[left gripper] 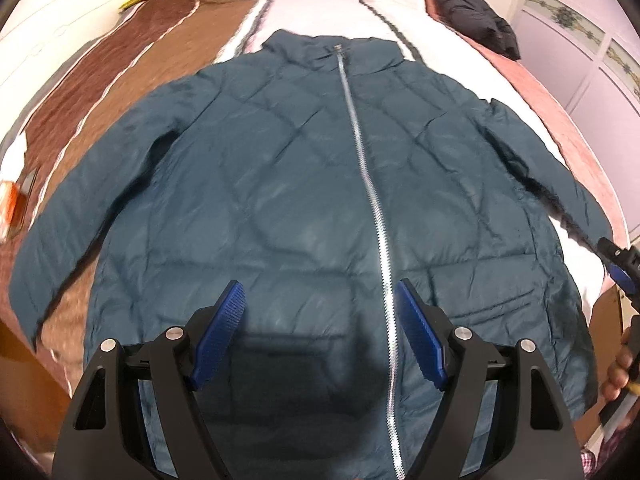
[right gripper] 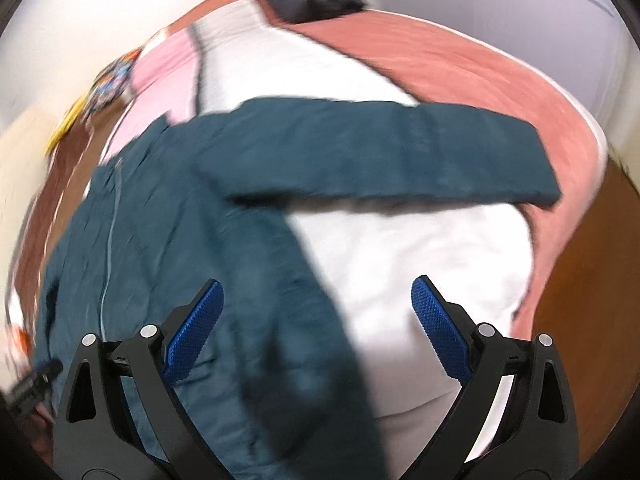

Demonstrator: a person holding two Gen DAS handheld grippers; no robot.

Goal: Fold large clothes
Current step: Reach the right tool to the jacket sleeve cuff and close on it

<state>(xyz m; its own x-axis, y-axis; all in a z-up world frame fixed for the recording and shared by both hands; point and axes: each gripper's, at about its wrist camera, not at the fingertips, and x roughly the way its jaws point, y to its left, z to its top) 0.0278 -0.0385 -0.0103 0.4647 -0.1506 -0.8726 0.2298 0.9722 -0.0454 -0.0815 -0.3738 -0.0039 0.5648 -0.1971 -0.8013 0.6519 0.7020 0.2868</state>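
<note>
1. Our left gripper (left gripper: 318,336) hangs above the lower front of the teal jacket (left gripper: 280,200), jaws spread wide and holding nothing.
2. Our right gripper (right gripper: 318,328) is likewise wide apart and empty, over the jacket's side edge.
3. We see the jacket lying flat, zipped, on the bed (left gripper: 132,60); its hem is cut off by the left gripper.
4. Blur smears the right view; one sleeve (right gripper: 380,152) seems stretched sideways.
5. We also see a dark garment (left gripper: 472,8) lying near the bed's far end.
</note>
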